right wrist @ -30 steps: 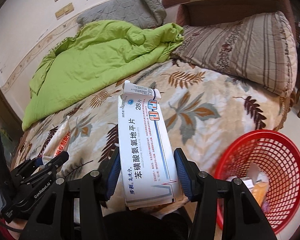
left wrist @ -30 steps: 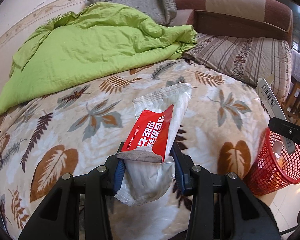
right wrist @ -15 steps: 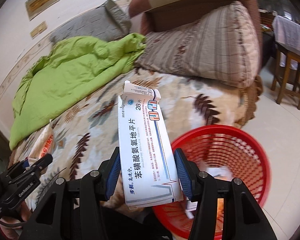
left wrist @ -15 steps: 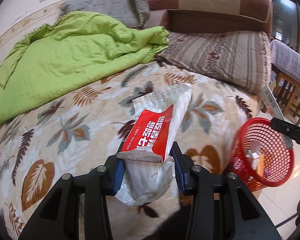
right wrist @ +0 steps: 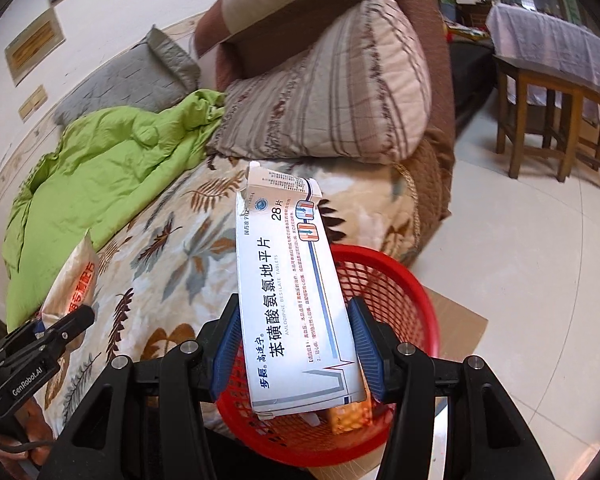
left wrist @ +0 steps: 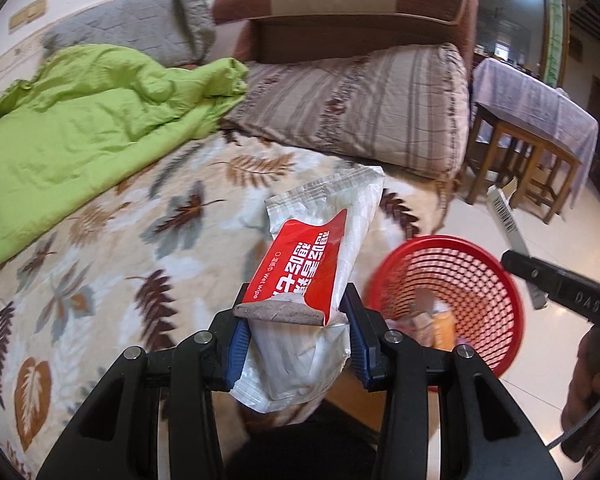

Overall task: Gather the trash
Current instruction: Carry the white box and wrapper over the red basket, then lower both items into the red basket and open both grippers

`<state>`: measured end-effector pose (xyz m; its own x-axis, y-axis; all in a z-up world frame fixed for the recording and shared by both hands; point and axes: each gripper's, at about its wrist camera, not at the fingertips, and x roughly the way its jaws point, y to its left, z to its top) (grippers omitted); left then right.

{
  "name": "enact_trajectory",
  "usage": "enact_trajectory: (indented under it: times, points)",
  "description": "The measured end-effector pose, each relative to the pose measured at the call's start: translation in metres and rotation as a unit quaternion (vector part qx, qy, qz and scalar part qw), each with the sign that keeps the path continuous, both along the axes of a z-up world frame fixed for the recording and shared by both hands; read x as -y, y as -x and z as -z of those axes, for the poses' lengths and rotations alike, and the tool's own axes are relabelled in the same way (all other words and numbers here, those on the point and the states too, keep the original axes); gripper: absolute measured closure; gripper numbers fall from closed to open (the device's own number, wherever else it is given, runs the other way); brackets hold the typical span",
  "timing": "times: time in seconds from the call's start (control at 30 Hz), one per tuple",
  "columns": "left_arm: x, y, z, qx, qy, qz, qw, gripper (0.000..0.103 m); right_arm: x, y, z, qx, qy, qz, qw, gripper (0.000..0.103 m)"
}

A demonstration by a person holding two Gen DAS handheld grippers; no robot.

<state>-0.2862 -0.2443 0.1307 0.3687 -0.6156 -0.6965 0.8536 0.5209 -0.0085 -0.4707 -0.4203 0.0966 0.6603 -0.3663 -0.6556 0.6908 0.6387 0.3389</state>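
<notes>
Far left: green quilt (left wrist: 80, 120) bunched on the leaf-print bed (left wrist: 112, 240), well apart from the work. Left claw (left wrist: 296, 336) clamped on a wet-wipe packet (left wrist: 316, 264), blue pads pressing both sides of its lower half, the packet's top jutting forward above the bed edge, beside rather than above the red basket (left wrist: 452, 300). Right claw (right wrist: 296, 344) closed around a white tablet box (right wrist: 292, 292), held lengthwise, its near end above the basket's rim (right wrist: 380, 264). Basket on the floor against the bed, some wrappers already inside.

Likely risks: letting go of the packet here, short of the opening, probably landing it on the bed or floor; the long box catching the rim and tipping outside; both claws crowding one opening and knocking the light basket sideways.
</notes>
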Motion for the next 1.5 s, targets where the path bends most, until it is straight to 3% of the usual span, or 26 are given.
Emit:
enact_trajectory:
  times: [0.5, 1.07, 1.5]
  points:
    - [0.058, 0.032, 0.035, -0.063, -0.047, 0.061, 0.9950, 0.062, 0.020, 0.023, 0.020, 0.000, -0.035, 0.017, 0.999, 0.046]
    - [0.086, 0.049, 0.070, -0.046, -0.093, 0.071, 0.9921, 0.062, 0.028, 0.021, 0.043, -0.027, -0.047, 0.016, 0.998, 0.045]
    - [0.094, 0.050, 0.077, -0.047, -0.098, 0.076, 0.9911, 0.059, 0.032, 0.019, 0.046, -0.035, -0.046, 0.020, 0.998, 0.045]
